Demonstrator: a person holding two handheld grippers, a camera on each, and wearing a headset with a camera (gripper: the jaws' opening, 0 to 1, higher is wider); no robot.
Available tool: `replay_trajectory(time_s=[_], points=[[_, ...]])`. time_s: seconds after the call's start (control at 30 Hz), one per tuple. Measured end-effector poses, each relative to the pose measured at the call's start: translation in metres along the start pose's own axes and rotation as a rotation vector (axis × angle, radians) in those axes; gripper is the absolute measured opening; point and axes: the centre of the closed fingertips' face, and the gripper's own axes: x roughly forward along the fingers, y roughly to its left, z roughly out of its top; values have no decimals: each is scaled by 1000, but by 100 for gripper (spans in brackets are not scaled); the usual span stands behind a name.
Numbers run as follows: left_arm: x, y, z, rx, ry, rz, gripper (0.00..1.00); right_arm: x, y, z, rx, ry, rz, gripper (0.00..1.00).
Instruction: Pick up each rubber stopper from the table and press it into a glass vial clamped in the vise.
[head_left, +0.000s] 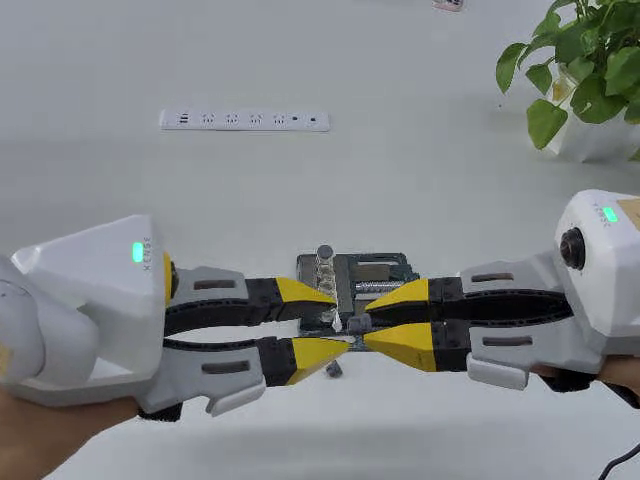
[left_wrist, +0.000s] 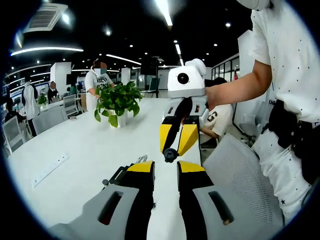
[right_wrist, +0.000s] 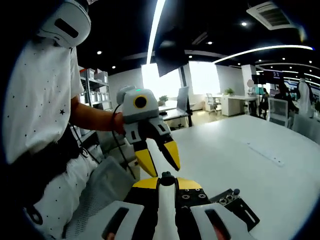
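I see an open office with ceiling lights, and the work lies on a wide white desk (head_left: 420, 180). A power strip (head_left: 245, 120) lies toward the far edge on the left, and a potted plant (head_left: 580, 60) stands at the far right.

The vise (head_left: 372, 272) sits near the front edge of the desk, about in the middle. A glass vial (head_left: 325, 270) is clamped upright in it and has a dark plug on its mouth.

The left hand-held gripper (head_left: 342, 320) comes from the left side. Its jaws stand apart and I see nothing between them.

The right hand-held gripper (head_left: 364, 322) comes from the right, and its tips almost meet those of the left one, just in front of the vial. It is clenched on a dark rubber stopper (left_wrist: 170, 155), held at the very tips.

A small grey piece (head_left: 334, 369) lies on the desk just in front of the vise. I cannot tell what it is.
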Motion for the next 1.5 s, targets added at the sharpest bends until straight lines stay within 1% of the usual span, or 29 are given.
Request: replay_trajectory(time_s=[0.23, 0.27, 0.43, 0.6, 0.77, 0.9, 1.27, 1.37, 1.5], points=[[0, -6, 7, -5, -15, -21, 10, 0, 2, 2, -8, -5, 9, 6], [0, -5, 9, -5, -22, -19, 10, 0, 3, 3, -9, -6, 9, 6], [0, -6, 13, -1, -31, -21, 9, 0, 6, 7, -8, -14, 14, 6], [0, -8, 18, 4, -36, -29, 7, -1, 5, 11, -8, -26, 14, 6], [0, -7, 19, 6, -38, -31, 6, -2, 6, 13, -9, -32, 14, 6], [-1, -8, 18, 5, -33, -34, 6, -2, 6, 16, -8, -40, 11, 6], [-2, -8, 19, 4, -33, -37, 5, -1, 9, 19, -16, -36, 18, 6], [-4, -8, 20, -26, -39, -45, 5, -2, 10, 20, -17, -34, 21, 6], [-5, -9, 22, -37, -43, -54, 4, -2, 12, 23, -13, -31, 24, 6]])
